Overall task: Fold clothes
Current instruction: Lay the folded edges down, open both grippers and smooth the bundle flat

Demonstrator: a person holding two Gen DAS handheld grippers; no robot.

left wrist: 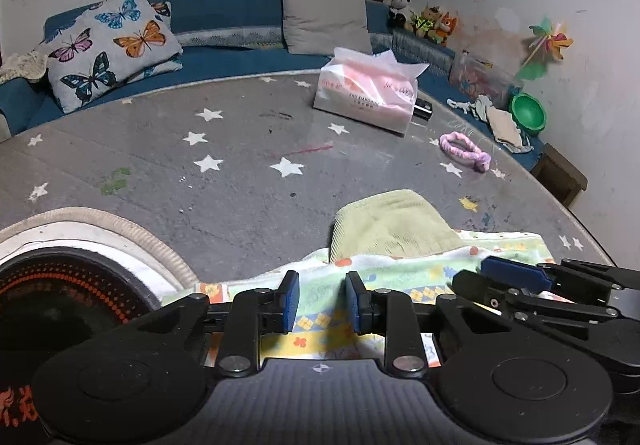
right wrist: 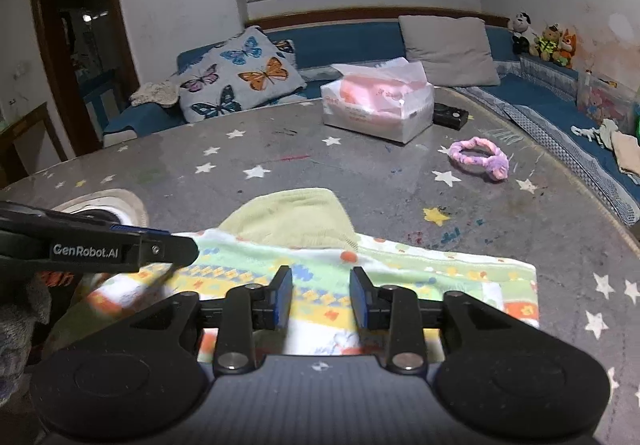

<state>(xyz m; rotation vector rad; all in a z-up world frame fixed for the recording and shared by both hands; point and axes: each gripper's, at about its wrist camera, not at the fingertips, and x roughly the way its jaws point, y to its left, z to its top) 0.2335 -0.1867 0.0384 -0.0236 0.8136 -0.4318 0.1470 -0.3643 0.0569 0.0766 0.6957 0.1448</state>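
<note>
Garment: patterned cloth [right wrist: 400,269] with a green collar piece [right wrist: 296,217], lying at the table's [right wrist: 360,173] near edge.
Left gripper [left wrist: 322,303]: jaws parted over the cloth, gripping nothing.
Right gripper [right wrist: 322,295]: likewise parted, above the cloth.

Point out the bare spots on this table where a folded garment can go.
Widest free patch: table between patterned garment and tissue pack. Smaller patch right of the garment, below the pink headband. Crowded: near edge, under both grippers.
</note>
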